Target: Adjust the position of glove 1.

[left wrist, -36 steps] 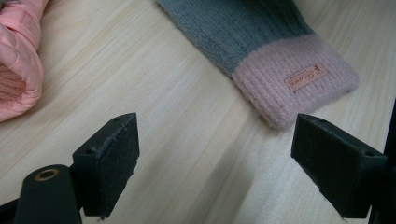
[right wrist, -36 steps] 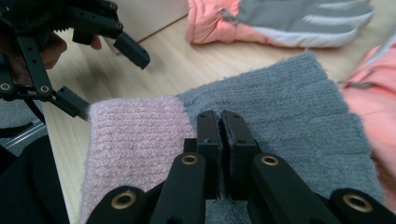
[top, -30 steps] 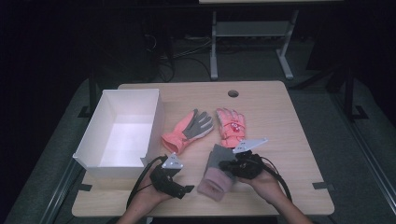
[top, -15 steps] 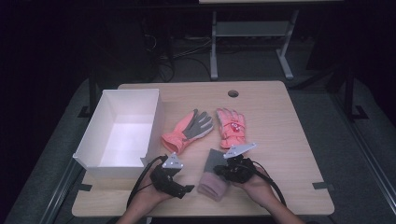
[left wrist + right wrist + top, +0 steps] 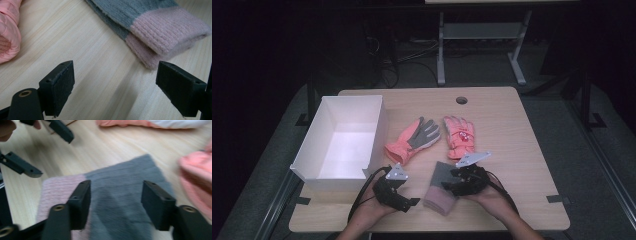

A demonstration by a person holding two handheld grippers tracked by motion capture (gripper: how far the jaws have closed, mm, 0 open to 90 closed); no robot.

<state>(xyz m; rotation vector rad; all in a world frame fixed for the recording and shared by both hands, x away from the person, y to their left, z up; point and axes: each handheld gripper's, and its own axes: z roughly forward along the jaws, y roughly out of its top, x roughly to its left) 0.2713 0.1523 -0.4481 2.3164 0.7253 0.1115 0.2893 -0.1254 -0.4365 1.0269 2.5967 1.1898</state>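
A folded knit piece (image 5: 436, 196), grey with a pink ribbed cuff, lies on the wooden table (image 5: 512, 150) near its front edge. My right gripper (image 5: 450, 183) hovers over the piece's grey part (image 5: 125, 172). Its jaws have just been opening and stand apart (image 5: 117, 186), with the cloth lying beneath them and no pad pressing on it. To the left, my left gripper (image 5: 409, 192) rests low over bare wood, jaws wide open (image 5: 116, 67), with the pink cuff (image 5: 160, 27) just ahead of its right jaw.
Two pink gloves lie mid-table: one palm-up with a grey palm (image 5: 414, 140), one with a red patch (image 5: 458, 135). An open white box (image 5: 329, 182) stands at the left. A cable hole (image 5: 461, 100) sits near the far edge.
My right gripper has shifted slightly left, further over the knit piece. The left gripper, gloves and box have stayed put.
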